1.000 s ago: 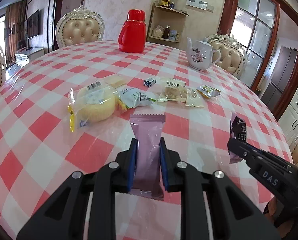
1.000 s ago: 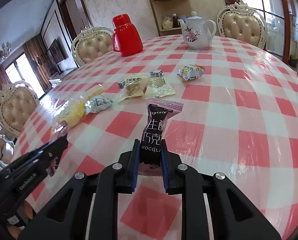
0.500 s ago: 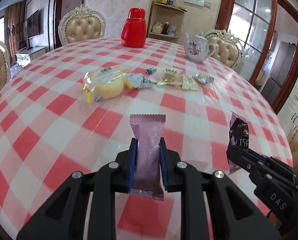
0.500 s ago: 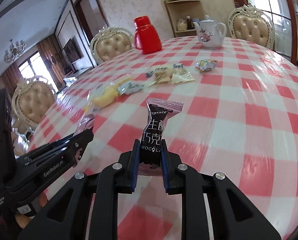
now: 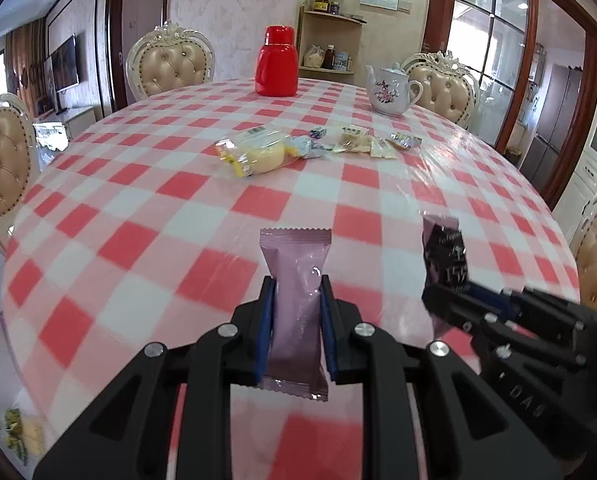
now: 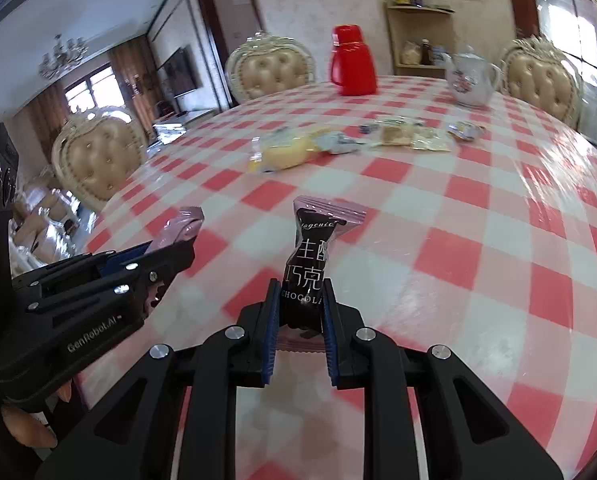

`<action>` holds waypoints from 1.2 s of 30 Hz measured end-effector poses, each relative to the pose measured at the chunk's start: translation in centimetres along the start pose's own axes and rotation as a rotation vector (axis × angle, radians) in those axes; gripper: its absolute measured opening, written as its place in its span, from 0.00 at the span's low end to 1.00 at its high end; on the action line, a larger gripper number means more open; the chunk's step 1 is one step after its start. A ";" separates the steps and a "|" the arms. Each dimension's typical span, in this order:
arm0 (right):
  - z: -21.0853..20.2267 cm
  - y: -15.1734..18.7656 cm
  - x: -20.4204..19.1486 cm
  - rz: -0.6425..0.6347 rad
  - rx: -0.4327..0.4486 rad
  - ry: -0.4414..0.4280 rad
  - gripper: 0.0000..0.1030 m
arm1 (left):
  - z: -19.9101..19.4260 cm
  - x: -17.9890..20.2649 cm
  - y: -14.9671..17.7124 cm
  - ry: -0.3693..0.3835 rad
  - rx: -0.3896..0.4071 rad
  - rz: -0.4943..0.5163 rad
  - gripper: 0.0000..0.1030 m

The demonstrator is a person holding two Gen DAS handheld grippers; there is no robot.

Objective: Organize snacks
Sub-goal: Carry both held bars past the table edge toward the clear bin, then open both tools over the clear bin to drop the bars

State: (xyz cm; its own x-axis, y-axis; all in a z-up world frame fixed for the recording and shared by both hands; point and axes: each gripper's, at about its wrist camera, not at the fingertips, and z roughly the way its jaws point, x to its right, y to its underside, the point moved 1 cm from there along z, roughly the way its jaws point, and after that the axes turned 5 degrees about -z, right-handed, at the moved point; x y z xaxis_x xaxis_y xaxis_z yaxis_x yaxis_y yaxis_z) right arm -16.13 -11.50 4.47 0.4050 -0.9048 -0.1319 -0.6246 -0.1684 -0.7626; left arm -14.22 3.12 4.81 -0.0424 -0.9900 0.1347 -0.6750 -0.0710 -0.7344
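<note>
Both grippers are loaded: the left gripper [image 5: 296, 312] has its fingers clamped on a pink snack packet [image 5: 296, 280], and the right gripper [image 6: 298, 316] has its fingers clamped on a dark chocolate packet [image 6: 308, 268], each held above the near edge of the table [image 5: 98, 200]. The sorting looks only partly done. A loose heap of snacks [image 5: 254, 156] lies toward twelve o'clock, untouched, and no container shows. The round table wears a glossy red-and-white check cloth; a red flask [image 5: 277, 68] and a flowered teapot [image 5: 390, 92] stand beyond, with cream tufted chairs around in a bright dining room.
</note>
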 end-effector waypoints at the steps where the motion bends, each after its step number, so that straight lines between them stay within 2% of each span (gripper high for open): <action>1: -0.3 0.0 -0.7 -0.013 0.002 -0.004 0.19 | -0.6 -0.6 0.4 -0.002 -0.001 0.000 0.21; 8: -1.3 0.3 -6.5 -0.121 0.000 -0.055 0.19 | -4.4 -5.8 2.0 -0.041 0.003 -0.037 0.21; 11: -1.2 0.3 -8.8 -0.161 -0.006 -0.088 0.19 | -6.1 -8.2 2.5 -0.082 0.008 -0.039 0.21; 23: -0.4 1.4 -18.1 -0.332 -0.047 -0.209 0.20 | -9.0 -15.9 3.9 -0.204 -0.001 -0.093 0.22; 36: 1.0 4.3 -27.5 -0.537 -0.135 -0.382 0.20 | -11.1 -25.7 5.8 -0.323 -0.130 -0.119 0.22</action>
State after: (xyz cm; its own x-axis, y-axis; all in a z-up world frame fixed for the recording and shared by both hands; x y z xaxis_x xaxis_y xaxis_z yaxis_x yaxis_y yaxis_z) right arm -29.33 13.07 4.17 0.8752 -0.4837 0.0096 -0.3385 -0.6263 -0.7023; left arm -25.27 29.54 4.45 0.2626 -0.9647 -0.0178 -0.7499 -0.1924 -0.6329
